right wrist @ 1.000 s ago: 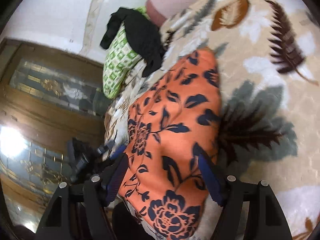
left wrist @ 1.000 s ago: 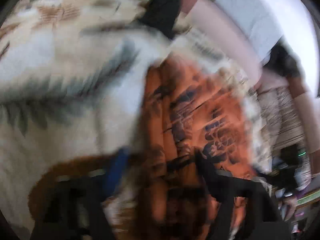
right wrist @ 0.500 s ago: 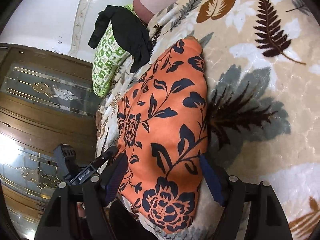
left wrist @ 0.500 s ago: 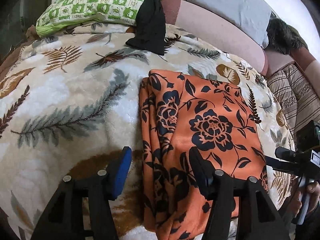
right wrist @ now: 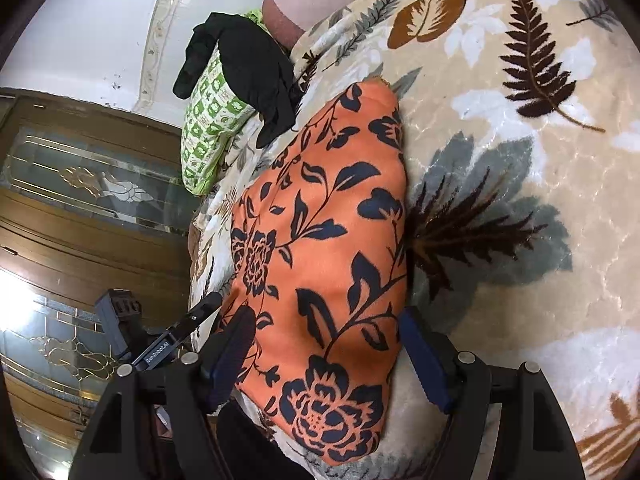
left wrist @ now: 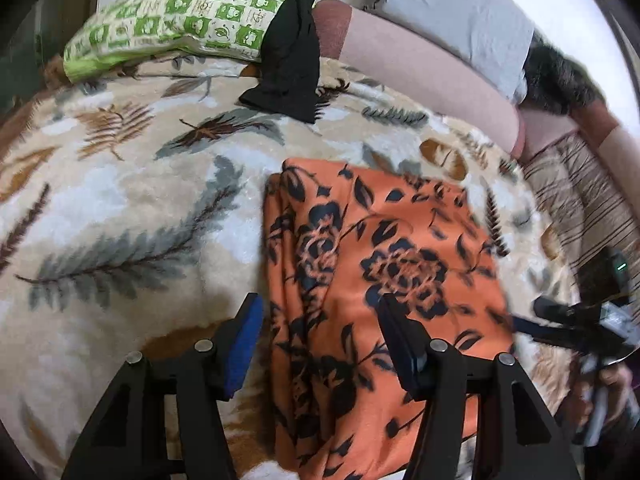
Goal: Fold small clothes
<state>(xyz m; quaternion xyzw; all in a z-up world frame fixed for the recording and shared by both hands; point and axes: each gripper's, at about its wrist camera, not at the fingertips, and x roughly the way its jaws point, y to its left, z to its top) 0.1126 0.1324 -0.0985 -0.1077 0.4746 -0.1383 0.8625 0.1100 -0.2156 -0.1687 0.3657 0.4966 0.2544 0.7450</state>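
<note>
An orange cloth with a dark flower print [left wrist: 392, 264] lies folded flat on the leaf-patterned blanket [left wrist: 120, 208]. My left gripper [left wrist: 320, 320] hovers over the cloth's near left part. Its jaws are opening, and the folded left edge lies below the gap with neither pad pressing on it. In the right wrist view the same cloth [right wrist: 332, 248] runs away from my right gripper [right wrist: 328, 344], which stands open. Its blue pads [right wrist: 424, 360] straddle the cloth's near end without squeezing it. The right gripper [left wrist: 576, 320] also shows at the cloth's right edge, and the left gripper [right wrist: 160, 344] at the lower left.
A green checked pillow [left wrist: 180, 20] with a black garment [left wrist: 292, 48] draped over it lies at the far end. A pink bolster [left wrist: 420, 64], a grey cushion [left wrist: 460, 12] and striped fabric [left wrist: 580, 200] line the far right. A wooden door with patterned glass [right wrist: 80, 200] stands beyond the bed's edge.
The left gripper has lifted away from the cloth, its view going from a close blur to a clear higher look, and its jaws stand wider. The right gripper has barely shifted.
</note>
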